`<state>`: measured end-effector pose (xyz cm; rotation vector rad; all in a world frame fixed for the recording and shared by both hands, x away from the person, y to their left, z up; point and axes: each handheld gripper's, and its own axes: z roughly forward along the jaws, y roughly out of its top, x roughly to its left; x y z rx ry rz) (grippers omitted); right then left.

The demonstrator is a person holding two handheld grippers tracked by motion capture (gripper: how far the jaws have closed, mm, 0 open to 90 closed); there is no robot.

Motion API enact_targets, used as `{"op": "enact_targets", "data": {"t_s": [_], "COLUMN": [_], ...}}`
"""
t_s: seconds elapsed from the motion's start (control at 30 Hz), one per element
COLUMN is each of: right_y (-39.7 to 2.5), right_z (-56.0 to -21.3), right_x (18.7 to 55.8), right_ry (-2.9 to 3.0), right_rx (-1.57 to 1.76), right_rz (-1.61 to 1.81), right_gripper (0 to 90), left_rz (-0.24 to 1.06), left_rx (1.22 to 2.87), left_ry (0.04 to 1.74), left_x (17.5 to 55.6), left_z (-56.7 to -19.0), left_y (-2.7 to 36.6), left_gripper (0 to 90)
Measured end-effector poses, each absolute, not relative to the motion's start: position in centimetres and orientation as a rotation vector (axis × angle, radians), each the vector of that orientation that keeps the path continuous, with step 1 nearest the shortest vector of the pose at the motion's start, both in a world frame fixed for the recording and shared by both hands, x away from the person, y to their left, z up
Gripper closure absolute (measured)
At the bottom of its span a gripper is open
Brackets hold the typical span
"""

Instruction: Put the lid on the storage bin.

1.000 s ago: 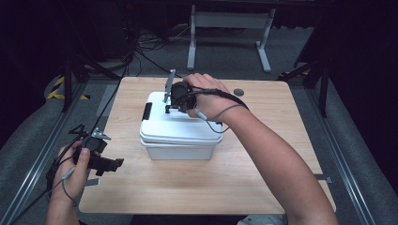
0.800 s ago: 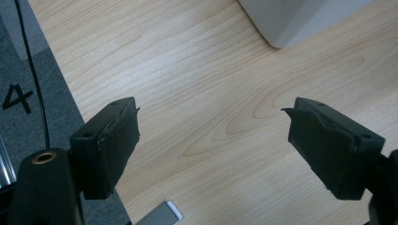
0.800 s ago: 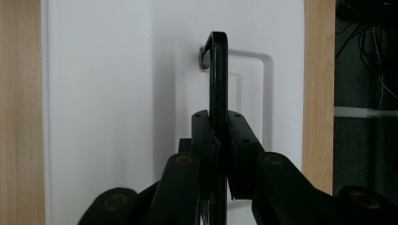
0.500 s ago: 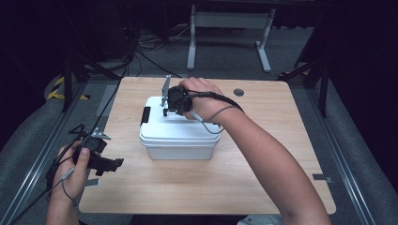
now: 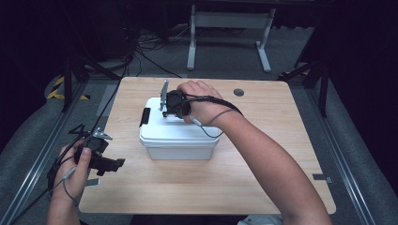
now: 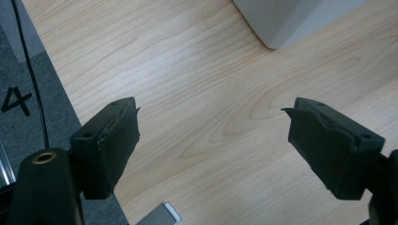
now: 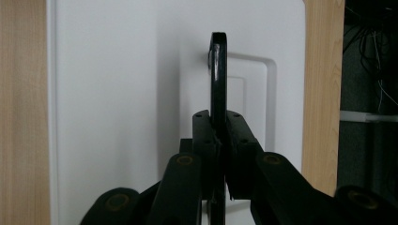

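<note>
A white lidded box (image 5: 178,138) stands in the middle of the wooden table (image 5: 263,154). My right gripper (image 5: 174,104) hovers over its lid, held from the right by a hand. In the right gripper view its jaws (image 7: 218,136) are shut on the thin black handle (image 7: 218,79), which stands upright on edge above the white lid (image 7: 117,93). My left gripper (image 5: 110,164) is held low at the table's front left, pointing right, apart from the box. Its jaws (image 6: 213,145) stand wide open over bare wood, with a box corner (image 6: 291,18) beyond.
A black latch (image 5: 145,117) sits on the box's left end. A dark round hole (image 5: 239,92) is in the tabletop at the back right. A small grey tape piece (image 5: 91,183) lies near the left gripper. Behind the table stands a metal frame (image 5: 230,21), with cables on the floor.
My right gripper, shut on the handle, has shifted slightly left and toward the near side. The left gripper has stayed where it was.
</note>
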<state>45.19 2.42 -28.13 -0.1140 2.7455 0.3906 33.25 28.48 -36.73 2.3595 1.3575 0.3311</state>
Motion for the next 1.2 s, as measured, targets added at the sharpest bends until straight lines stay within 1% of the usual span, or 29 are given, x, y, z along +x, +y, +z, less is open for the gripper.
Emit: {"op": "enact_targets", "data": {"t_s": [0.1, 0.53, 0.7, 0.97, 1.2], "right_y": [2.9, 2.3, 2.4, 3.0, 2.6], "right_z": [-28.0, -26.6, -27.3, -28.4, -28.5], "right_x": [45.3, 45.3, 44.7, 45.0, 44.5], "right_ry": [2.742, 2.741, 2.755, 2.762, 2.768], "right_rx": [-0.089, -0.081, -0.097, -0.099, -0.069], "right_rz": [0.357, 0.397, 0.355, 0.346, 0.338], "right_gripper": [85.1, 85.2, 85.1, 85.1, 84.4], "left_rz": [0.333, 0.330, 0.337, 0.329, 0.329], "left_rx": [2.359, 2.355, 2.355, 2.356, 2.348], "left_ry": [1.358, 1.352, 1.359, 1.357, 1.352], "left_x": [33.3, 33.3, 33.2, 33.3, 33.1], "left_z": [-36.8, -36.7, -36.7, -36.7, -36.6], "left_y": [28.5, 28.6, 28.7, 28.7, 28.7], "left_gripper": [17.5, 17.5, 17.6, 17.6, 17.5]}}
